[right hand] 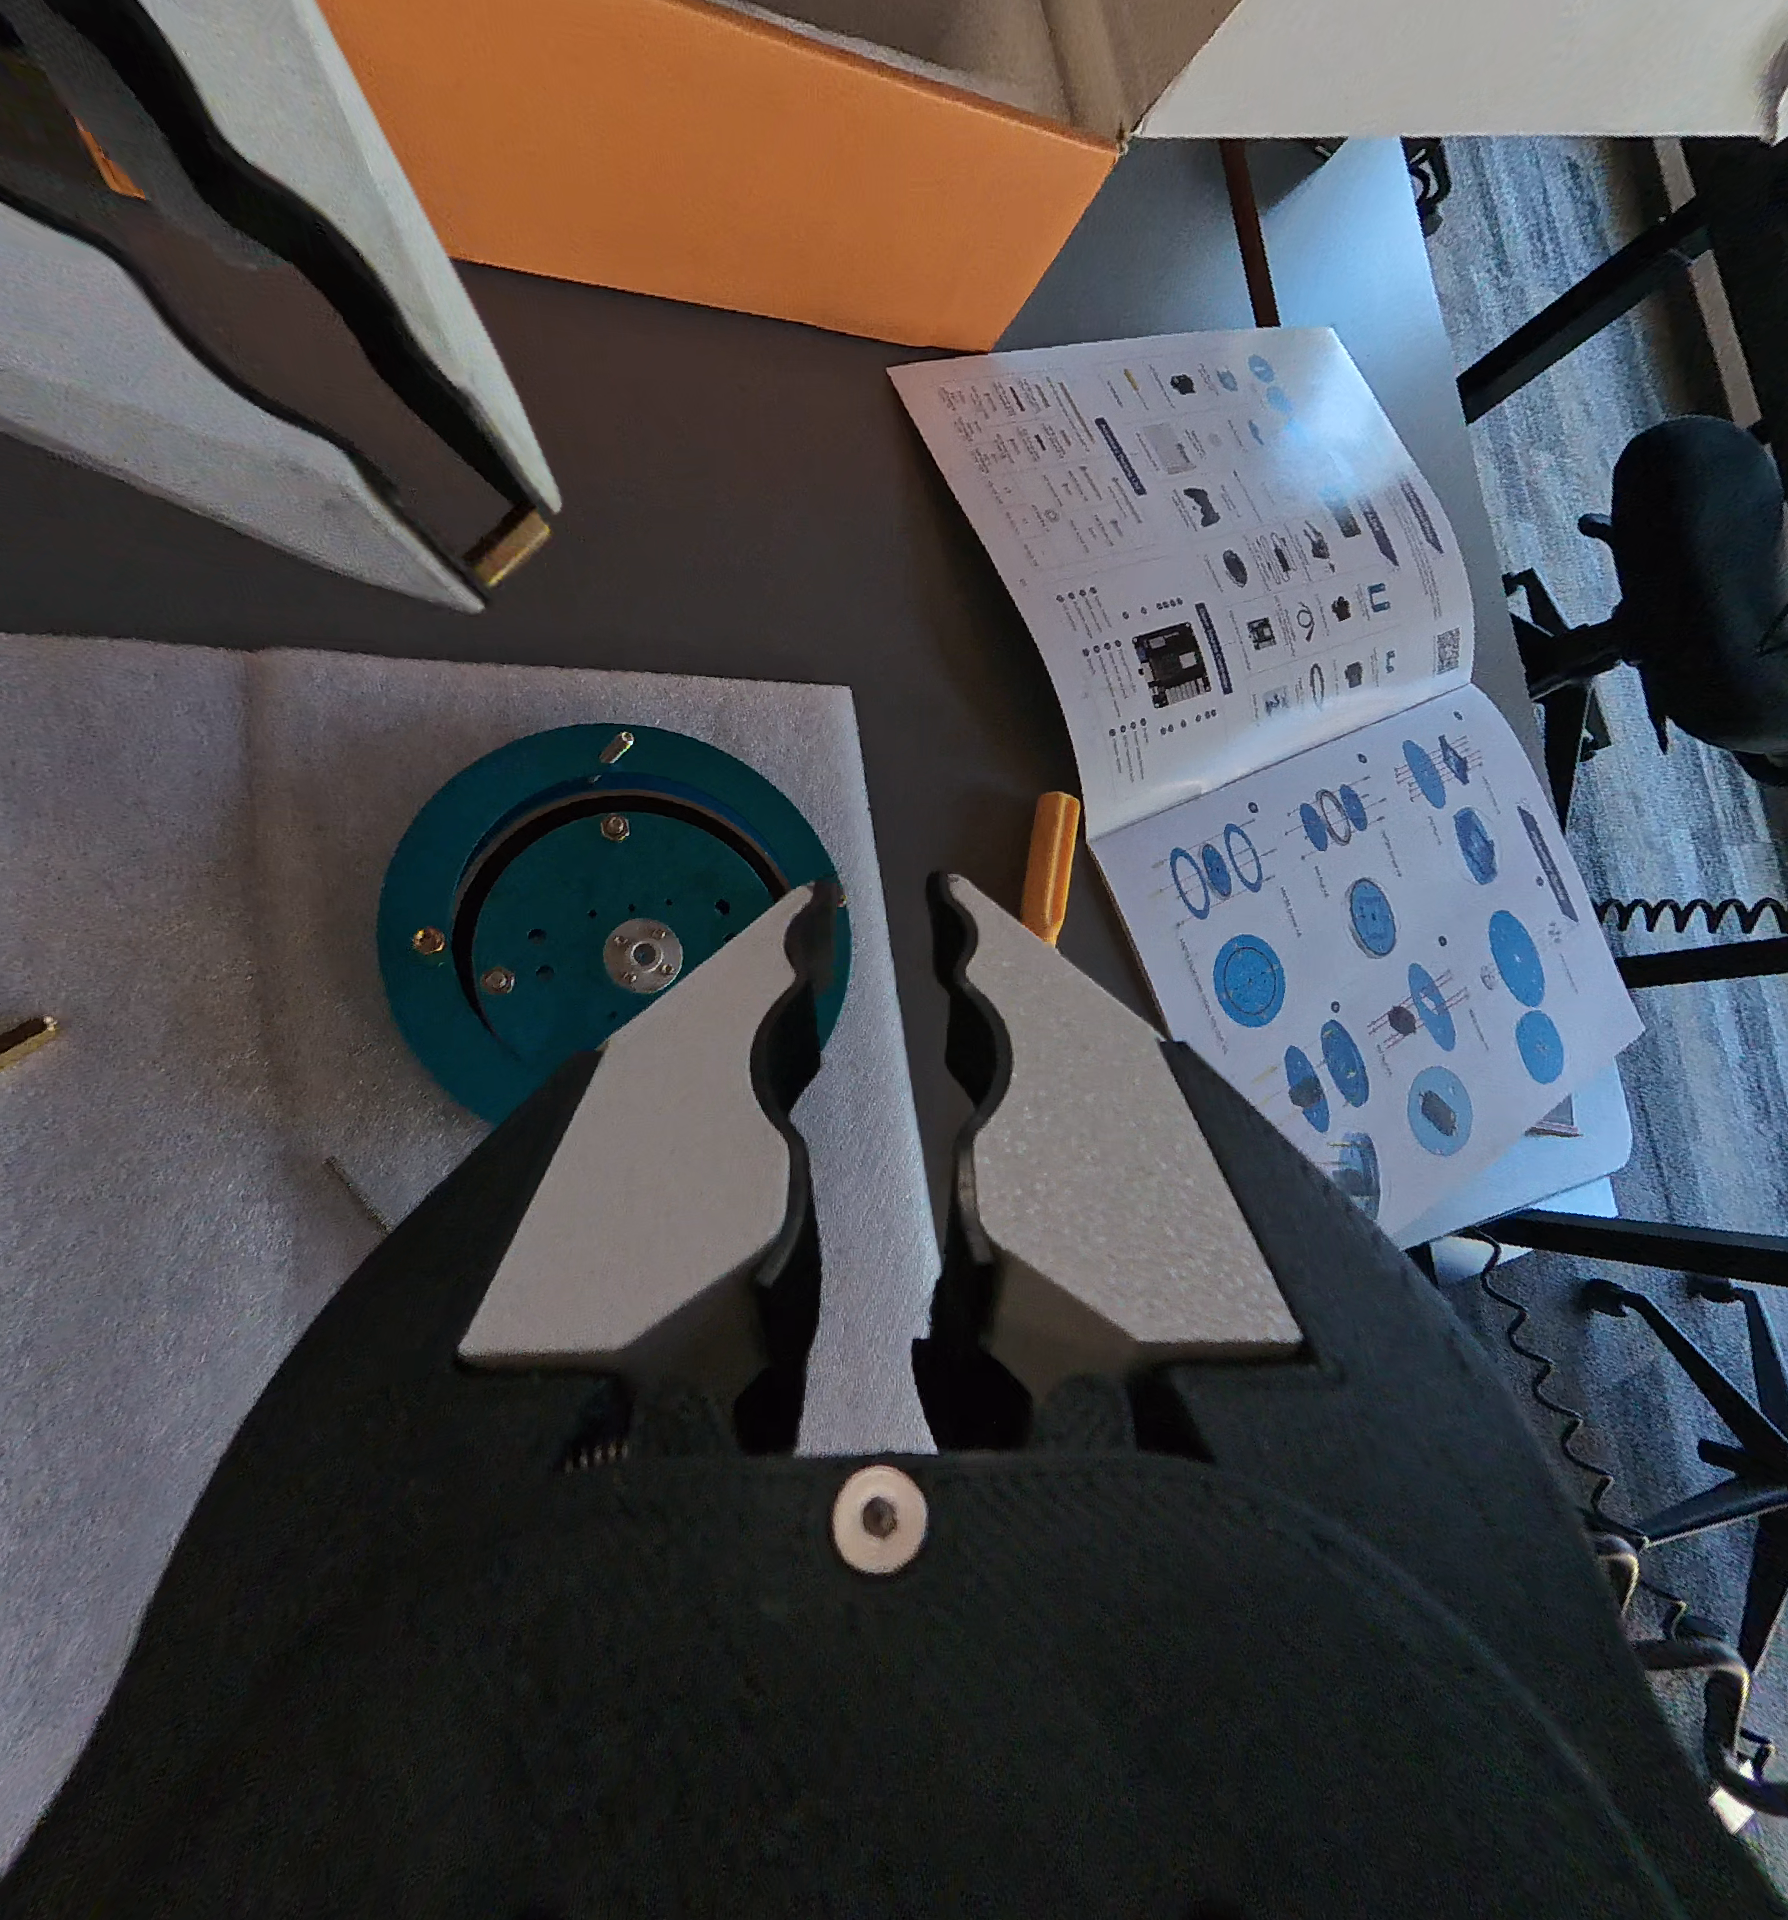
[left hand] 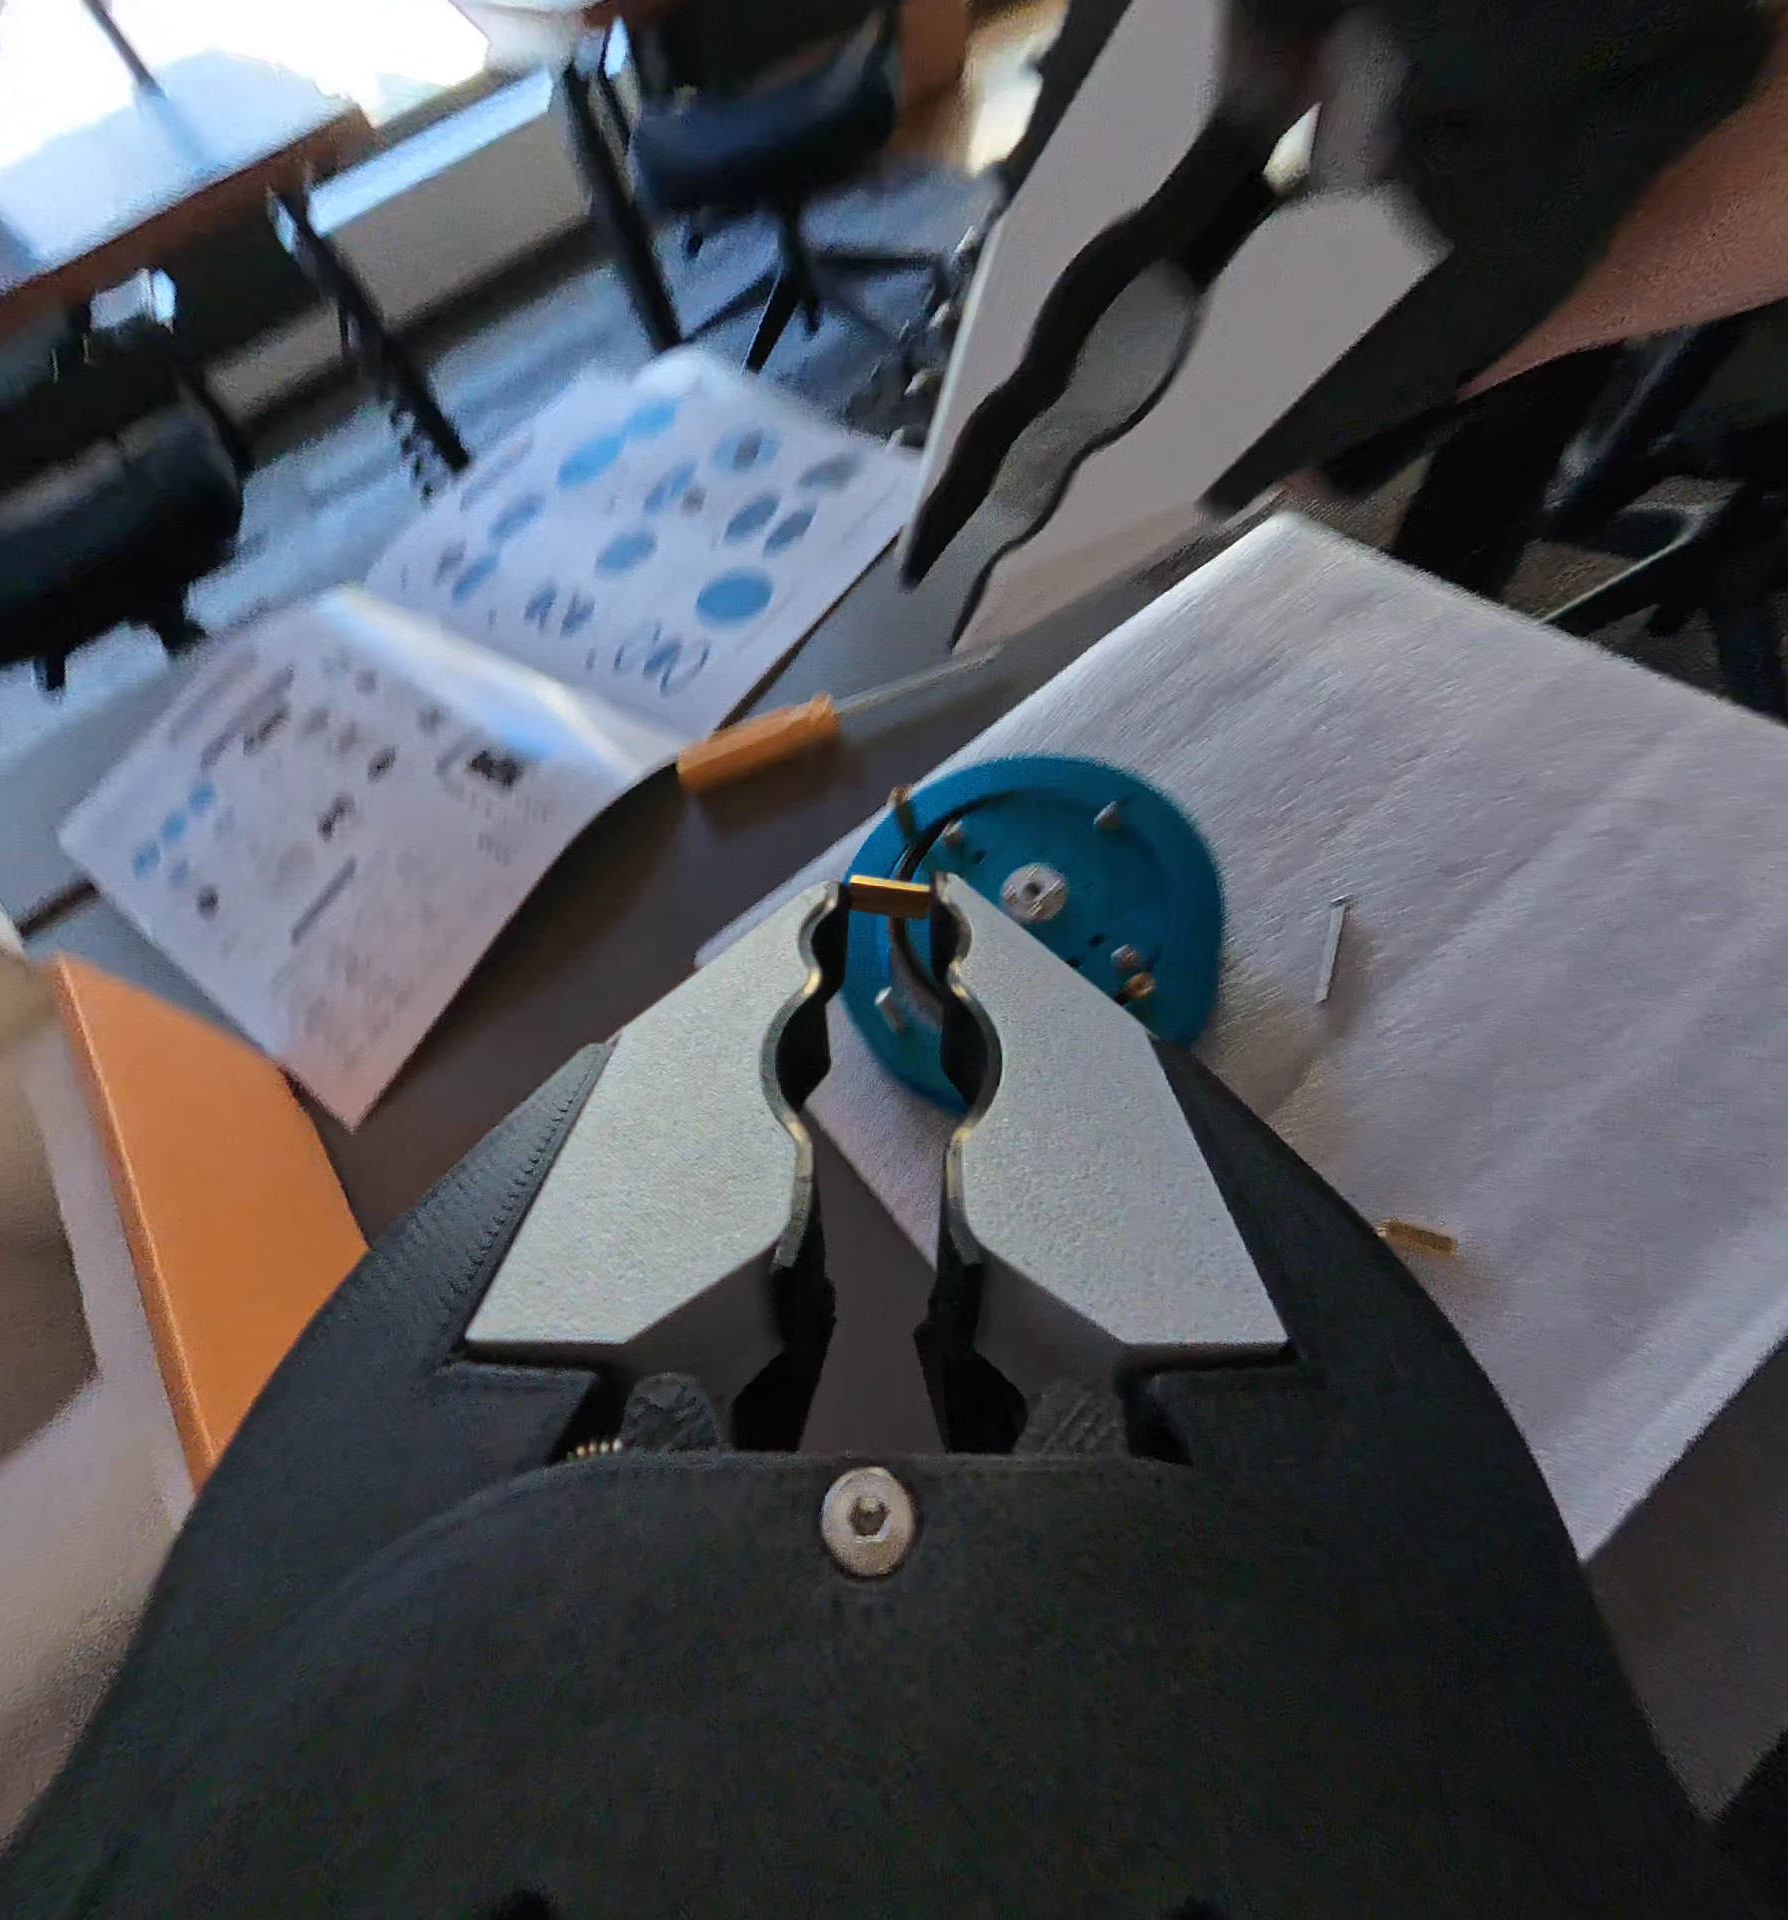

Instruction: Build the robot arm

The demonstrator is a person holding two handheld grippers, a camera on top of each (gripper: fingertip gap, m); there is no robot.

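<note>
My left gripper [left hand: 888,896] is shut on a small brass standoff [left hand: 888,896], held crosswise at its fingertips just above the near-left edge of a blue round plate [left hand: 1108,883]. The plate lies on a white foam sheet [left hand: 1492,935] and carries several screws and short posts. In the right wrist view the left gripper [right hand: 509,545] hangs over the dark table with the standoff [right hand: 509,545] at its tips, beyond the plate [right hand: 557,914]. My right gripper [right hand: 882,894] is open and empty, above the plate's right edge and the foam sheet [right hand: 142,1195]. It shows high over the sheet in the left wrist view [left hand: 937,592].
A second brass standoff [right hand: 9,1044] and a thin metal pin [right hand: 355,1190] lie loose on the foam. An orange-handled screwdriver [left hand: 755,740] lies on the dark table [right hand: 765,499] beside an open instruction booklet [right hand: 1285,748]. An orange cardboard box [right hand: 724,156] stands behind. Office chairs [right hand: 1721,582] stand past the table edge.
</note>
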